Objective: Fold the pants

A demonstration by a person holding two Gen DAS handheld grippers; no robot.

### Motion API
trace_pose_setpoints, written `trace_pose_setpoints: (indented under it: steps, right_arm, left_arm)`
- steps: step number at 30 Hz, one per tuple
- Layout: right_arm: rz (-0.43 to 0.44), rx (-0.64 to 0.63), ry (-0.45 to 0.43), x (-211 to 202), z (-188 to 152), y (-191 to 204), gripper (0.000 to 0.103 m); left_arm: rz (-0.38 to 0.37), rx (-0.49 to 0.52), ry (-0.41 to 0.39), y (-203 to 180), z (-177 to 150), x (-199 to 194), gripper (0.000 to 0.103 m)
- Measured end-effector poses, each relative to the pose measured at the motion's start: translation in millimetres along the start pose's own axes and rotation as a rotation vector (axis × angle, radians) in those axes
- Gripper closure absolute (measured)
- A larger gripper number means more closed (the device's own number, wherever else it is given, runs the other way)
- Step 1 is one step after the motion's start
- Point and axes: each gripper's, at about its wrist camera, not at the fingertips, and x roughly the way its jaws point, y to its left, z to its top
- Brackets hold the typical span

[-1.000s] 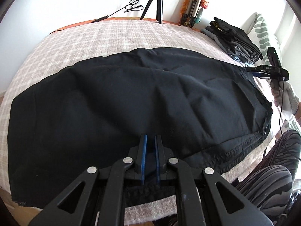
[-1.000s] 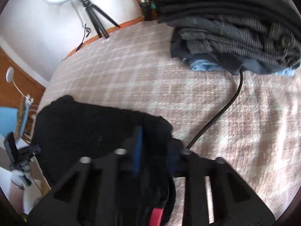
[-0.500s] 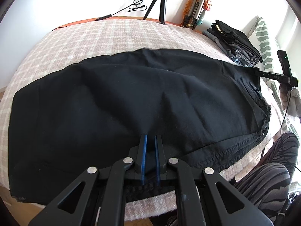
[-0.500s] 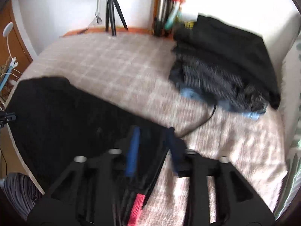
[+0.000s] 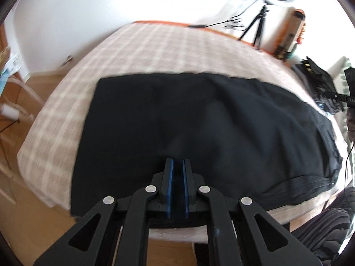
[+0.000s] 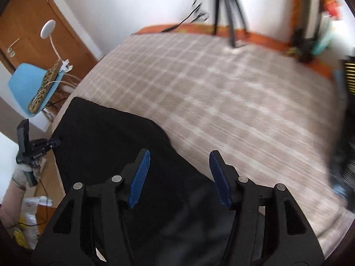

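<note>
Nearest, the left gripper (image 5: 176,161) hangs over the near edge of the black pants (image 5: 199,128), its jaws nearly together with nothing visibly pinched. Meanwhile the right gripper (image 6: 178,159) is opening, jaws apart above the cloth, gripping nothing. Beyond, the pants lie flat across the checked bedspread (image 6: 221,93), tripod (image 6: 224,4) farthest.

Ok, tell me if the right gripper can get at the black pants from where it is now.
Probably yes. The right gripper hangs just above the black pants spread on the checked bedcover, its jaws opening with nothing between them. No object lies between the blue pads and the cloth below.
</note>
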Motion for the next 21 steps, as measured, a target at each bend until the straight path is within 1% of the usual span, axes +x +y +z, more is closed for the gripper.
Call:
trace_pose_setpoints:
  steps: [1,2,4,7,8,9,10,11,12,13,14,16,18,19,20,21]
  right_arm:
    - [0.006,-0.003,0.015,12.4,3.7,2.7,0.044]
    - [0.004,-0.008,0.030,22.5,5.8,5.0,0.044]
    - [0.001,-0.024,0.060,43.1,10.1,8.6,0.044]
    - [0.038,-0.016,0.084,62.3,11.2,11.4,0.046]
    - [0.033,-0.026,0.060,62.6,9.6,14.7,0.059]
    - [0.050,-0.041,0.056,62.1,8.4,18.3,0.085]
    - [0.046,-0.056,0.050,61.2,6.1,23.3,0.085]
    - [0.019,-0.086,0.023,56.9,2.7,30.1,0.087]
    - [-0.005,-0.144,0.001,50.7,-3.6,40.8,0.090]
    - [-0.012,-0.182,-0.007,47.0,-9.7,49.0,0.091]
    - [-0.020,-0.213,-0.017,43.2,-14.6,55.7,0.093]
    - [-0.064,-0.276,-0.054,34.7,-23.4,67.3,0.095]
    - [-0.125,-0.295,-0.094,30.1,-21.7,70.4,0.099]
    - [-0.172,-0.286,-0.100,31.5,-17.1,67.7,0.099]
    - [-0.207,-0.268,-0.094,33.5,-11.7,63.1,0.099]
    - [-0.212,-0.247,-0.077,37.1,-5.7,57.9,0.099]
  left_arm:
    - [0.002,-0.010,0.007,2.7,-2.0,1.4,0.098]
    - [-0.016,-0.025,-0.004,7.3,-4.4,0.0,0.098]
    - [-0.022,-0.042,-0.007,12.0,-6.9,-2.8,0.098]
    - [-0.018,-0.032,-0.010,14.8,-9.6,-4.3,0.098]
    - [-0.022,-0.033,-0.012,16.3,-10.1,-4.5,0.098]
    - [-0.024,-0.035,-0.013,17.9,-10.2,-4.7,0.098]
    - [-0.025,-0.037,-0.016,18.3,-10.3,-4.7,0.098]
    - [-0.026,-0.037,-0.017,19.2,-9.9,-5.1,0.098]
    - [-0.025,-0.038,-0.020,19.1,-9.9,-4.9,0.098]
    - [-0.026,-0.039,-0.021,19.3,-9.4,-3.9,0.098]
    - [-0.027,-0.040,-0.022,19.8,-8.5,-3.3,0.098]
    - [-0.029,-0.042,-0.024,19.7,-8.3,-2.9,0.098]
    - [-0.033,-0.047,-0.026,21.0,-8.8,-2.8,0.098]
    - [-0.035,-0.048,-0.028,21.2,-9.2,-2.9,0.098]
    - [-0.034,-0.048,-0.030,20.9,-9.6,-3.2,0.098]
    - [-0.032,-0.044,-0.030,21.1,-10.2,-3.8,0.098]
